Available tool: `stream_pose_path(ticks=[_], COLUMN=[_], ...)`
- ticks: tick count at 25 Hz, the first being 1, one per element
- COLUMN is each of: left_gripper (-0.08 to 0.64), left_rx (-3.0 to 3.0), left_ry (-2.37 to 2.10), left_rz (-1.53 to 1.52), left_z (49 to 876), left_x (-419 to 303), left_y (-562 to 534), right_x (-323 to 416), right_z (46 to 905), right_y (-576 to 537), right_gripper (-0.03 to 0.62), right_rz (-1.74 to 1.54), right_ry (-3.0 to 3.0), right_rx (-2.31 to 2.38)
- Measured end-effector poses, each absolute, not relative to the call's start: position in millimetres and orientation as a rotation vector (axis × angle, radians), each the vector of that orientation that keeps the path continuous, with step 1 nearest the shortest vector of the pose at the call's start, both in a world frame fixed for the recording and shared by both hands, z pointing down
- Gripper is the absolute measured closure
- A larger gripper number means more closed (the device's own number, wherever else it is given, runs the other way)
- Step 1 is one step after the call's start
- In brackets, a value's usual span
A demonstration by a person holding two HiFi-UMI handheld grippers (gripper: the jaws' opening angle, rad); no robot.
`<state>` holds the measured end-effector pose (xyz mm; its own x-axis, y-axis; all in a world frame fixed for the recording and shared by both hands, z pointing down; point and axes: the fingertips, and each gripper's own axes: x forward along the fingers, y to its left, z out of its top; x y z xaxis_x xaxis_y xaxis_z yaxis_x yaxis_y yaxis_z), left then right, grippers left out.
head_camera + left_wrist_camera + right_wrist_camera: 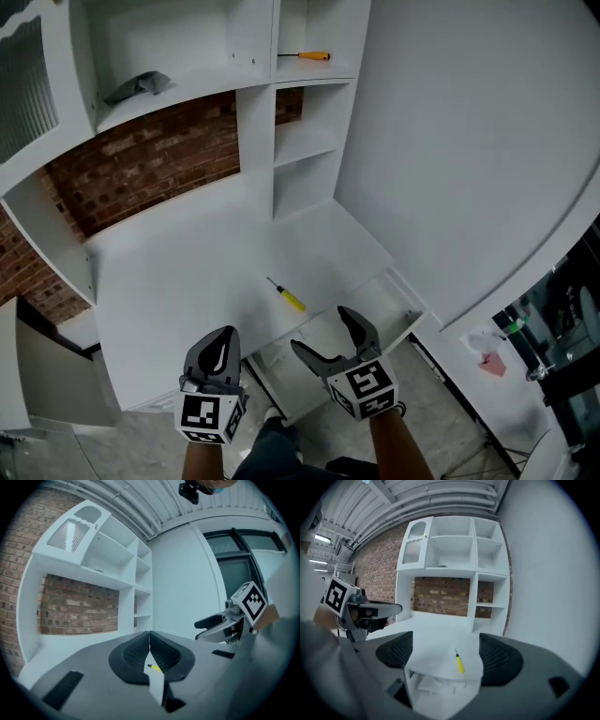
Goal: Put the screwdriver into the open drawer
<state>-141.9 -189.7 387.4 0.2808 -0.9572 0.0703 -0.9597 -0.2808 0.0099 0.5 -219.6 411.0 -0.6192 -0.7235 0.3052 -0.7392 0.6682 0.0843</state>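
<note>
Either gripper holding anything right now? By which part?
Nothing is held. The left gripper is shut on nothing; the right gripper is open and empty. The yellow screwdriver lies on the desk ahead of them.

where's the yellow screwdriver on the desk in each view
Head view: screwdriver lower centre, near the front edge of the desk.
Left gripper view: low centre, a sliver behind the shut left claw.
Right gripper view: lower centre, beyond the open right claw.
Shared landmark: brick wall behind the desk.
</note>
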Motion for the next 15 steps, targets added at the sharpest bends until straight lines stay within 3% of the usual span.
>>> stream_pose_path(ticks=[3,7,10,15], left_gripper=[0.546,0.546,0.546,0.546], left_rx=[2.441,2.398,2.379,2.338], left_ry=[-1.835,-1.816,-1.787,-1.77], left_rz=[0.1,0.119,0.142,0.162], left_z=[404,424,439,464], left_x=[-149,-159,-165,-177], left_y=[-213,-243,-261,-288], right_x=[-9,-12,-18,-33], right_z=[443,492,524,570], right_y=[-253,-294,-316,-349], right_gripper=[0.161,0.32,0.389,0.42], right_rz=[0.149,0.253,0.304,0.336], right_ry=[-2.53,-2.4,-2.333,-2.24], right_rx=[1.106,1.086,1.041,0.925])
